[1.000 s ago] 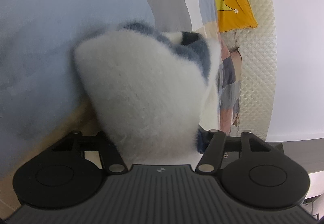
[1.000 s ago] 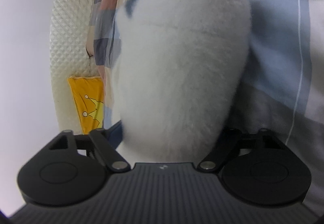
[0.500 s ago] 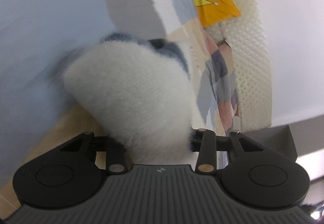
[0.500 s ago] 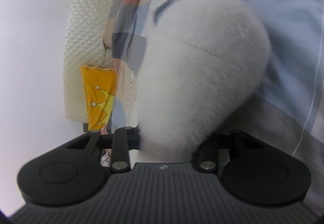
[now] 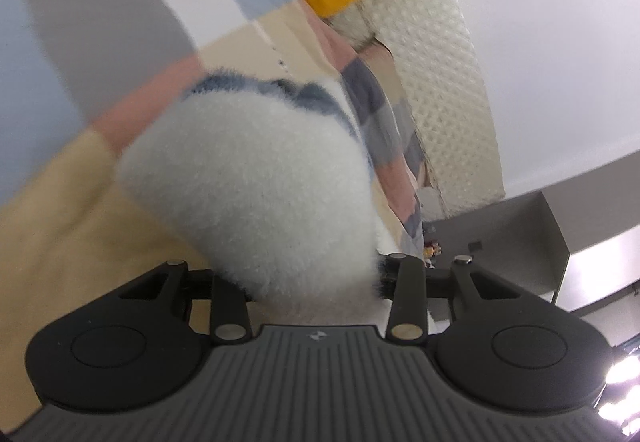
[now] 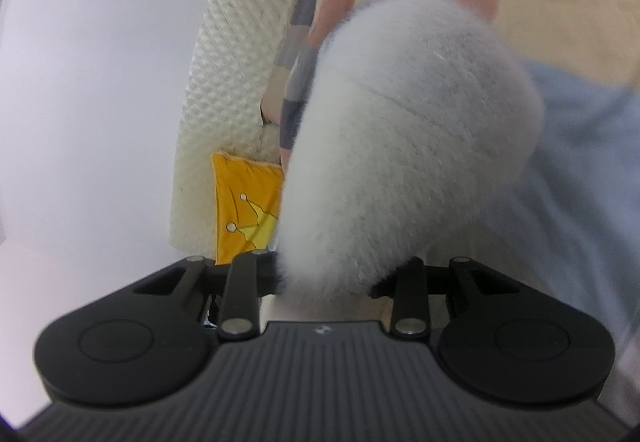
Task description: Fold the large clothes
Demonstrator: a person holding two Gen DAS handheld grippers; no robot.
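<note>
As both grippers, left & right, are rising off the bed, you're clenching jaws on the fluffy white garment; right's closing more, so it's lifting for folding.

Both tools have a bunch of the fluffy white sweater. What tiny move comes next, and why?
Probably lift both a bit higher. The left tool and the right tool, whose jaws are closing, each pinch the sweater, which bunches over the bedspread instead of hanging flat.

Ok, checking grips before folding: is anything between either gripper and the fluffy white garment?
Nothing visible. The fluffy white garment sits between the fingers of the left gripper and the right gripper, whose jaws are closing on it.
</note>
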